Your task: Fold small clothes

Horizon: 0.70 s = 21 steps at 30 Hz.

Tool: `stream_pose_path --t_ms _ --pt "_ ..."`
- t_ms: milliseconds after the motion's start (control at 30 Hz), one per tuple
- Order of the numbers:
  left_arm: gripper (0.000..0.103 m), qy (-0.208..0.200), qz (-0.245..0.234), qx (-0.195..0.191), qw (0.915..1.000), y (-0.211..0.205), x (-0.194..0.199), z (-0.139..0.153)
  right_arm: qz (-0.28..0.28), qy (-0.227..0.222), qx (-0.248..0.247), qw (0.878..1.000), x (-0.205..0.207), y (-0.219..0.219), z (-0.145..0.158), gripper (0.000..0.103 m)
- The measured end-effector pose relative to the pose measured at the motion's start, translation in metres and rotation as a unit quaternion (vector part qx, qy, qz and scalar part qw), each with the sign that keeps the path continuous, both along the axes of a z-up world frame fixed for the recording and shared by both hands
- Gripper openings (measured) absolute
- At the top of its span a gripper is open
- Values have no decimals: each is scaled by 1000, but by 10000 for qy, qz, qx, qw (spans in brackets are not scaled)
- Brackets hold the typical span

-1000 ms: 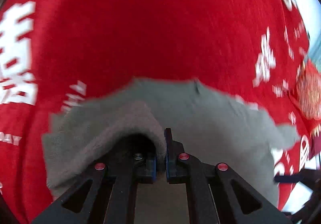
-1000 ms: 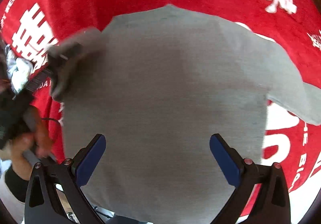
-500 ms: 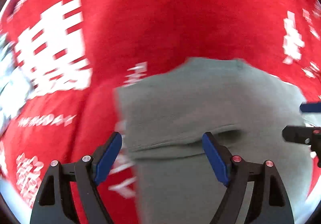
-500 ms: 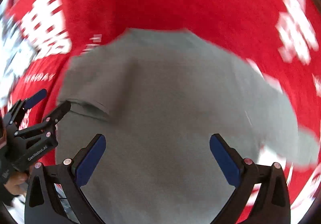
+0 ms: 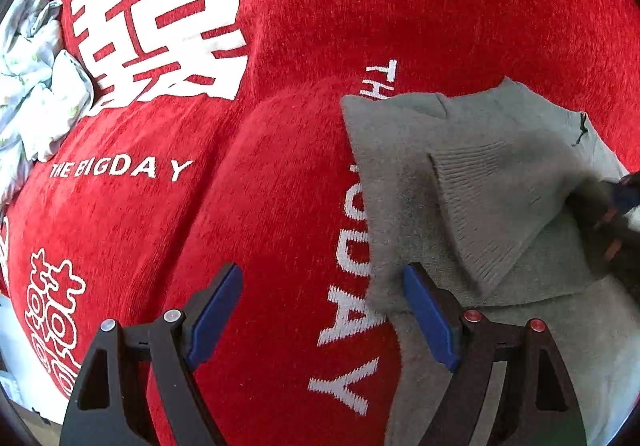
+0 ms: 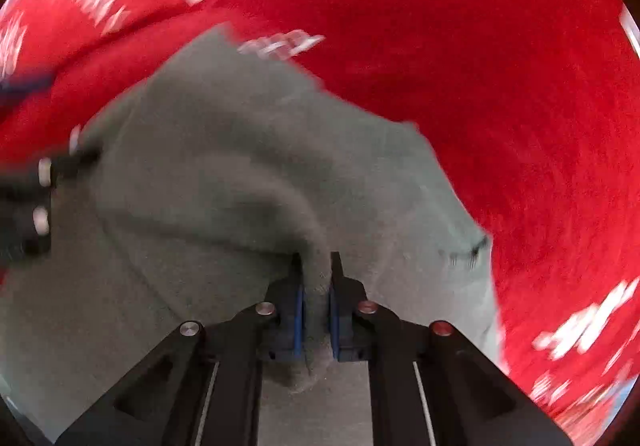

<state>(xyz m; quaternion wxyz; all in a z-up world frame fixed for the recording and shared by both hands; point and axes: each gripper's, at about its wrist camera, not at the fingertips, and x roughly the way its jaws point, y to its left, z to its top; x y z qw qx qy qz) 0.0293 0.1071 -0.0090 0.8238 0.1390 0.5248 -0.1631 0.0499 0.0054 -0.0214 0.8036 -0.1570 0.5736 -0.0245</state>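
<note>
On the red printed cloth point(image 5: 280, 186): grey sweater point(image 5: 404, 174), sleeve point(image 5: 492, 202) laid inward. Right gripper point(image 6: 316, 306) clenched on its other side, likely to fold. Left gripper point(image 5: 320, 310) released beside sweater.

Place: a home, most likely a bed or a soft table.
Surface: red plush blanket point(image 5: 280, 186) printed "THE BIGDAY".
Laundry: grey knit sweater point(image 5: 480, 174), crumpled pale cloth point(image 5: 36, 86) at the edge.

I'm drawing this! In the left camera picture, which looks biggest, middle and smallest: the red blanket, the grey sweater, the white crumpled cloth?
1. red blanket, fills most of the view
2. grey sweater
3. white crumpled cloth, though it lies farther away
</note>
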Motion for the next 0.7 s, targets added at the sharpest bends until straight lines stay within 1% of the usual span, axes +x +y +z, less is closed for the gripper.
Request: stream_pose_path --t_ms 33,67,100,133,167,200,233,267,300,333,367,400,433,467,500,533,567,633,667,700 --pt "84 33 4 -40 10000 0 2 -4 -473 -204 412 9978 -3 -18 12 11" --pt "85 58 6 -64 10000 2 7 -7 -1028 -371 885 9901 -6 -39 21 11" --pt "92 53 21 -13 10000 3 9 -8 -1733 -554 1537 9712 -14 -66 29 11" --pt "97 33 31 69 10000 3 12 -9 -2396 -714 2202 9429 -22 -92 28 11" --pt "97 46 11 64 10000 4 16 -11 -3023 -819 2756 9088 -34 -116 25 11" --pt "97 89 -22 50 9999 4 18 -12 -3686 -914 3349 8623 -52 -141 16 11" --pt "97 106 -47 61 9999 3 19 -13 -4226 -977 3996 8075 -71 -162 2 15" --pt "97 119 -91 88 9998 2 21 -12 -4505 -971 4336 7743 -82 -173 -7 16" --pt "97 145 -126 130 9997 1 23 -11 -4867 -933 4752 7270 -98 -184 -22 18" --pt "97 170 -132 159 9996 0 28 -8 -5105 -893 5005 6935 -111 -191 -32 28" --pt "97 169 -128 143 9997 -1 33 -5 -5231 -873 5105 6768 -120 -194 -37 50" --pt "97 151 -112 99 9998 -2 40 -1 -5302 -872 5161 6670 -129 -198 -38 63" --pt "97 167 -97 24 9998 -5 51 2 -5289 -913 5171 6667 -134 -200 -36 73" --pt "97 248 -103 -37 9996 -9 63 2 -5214 -1015 5117 6753 -137 -202 -29 73" --pt "97 434 -131 -74 9989 -15 77 -1 -5134 -1053 5057 6852 -136 -203 -24 73" --pt "97 599 -141 -59 9981 -22 89 -6 -5067 -1066 5003 6940 -129 -206 -24 73" --pt "97 763 -150 -25 9970 -30 101 -12 -4982 -1071 4929 7053 -124 -207 -20 73" --pt "96 1071 -213 50 9940 -45 117 -26 -4926 -973 4710 7253 -111 -211 -18 73" --pt "94 1213 -226 72 9923 -51 123 -31 -4972 -928 4610 7291 -106 -212 -21 73" --pt "79 1340 -243 -27 9907 -55 128 -33 -5086 -871 4491 7294 -100 -214 -26 73"
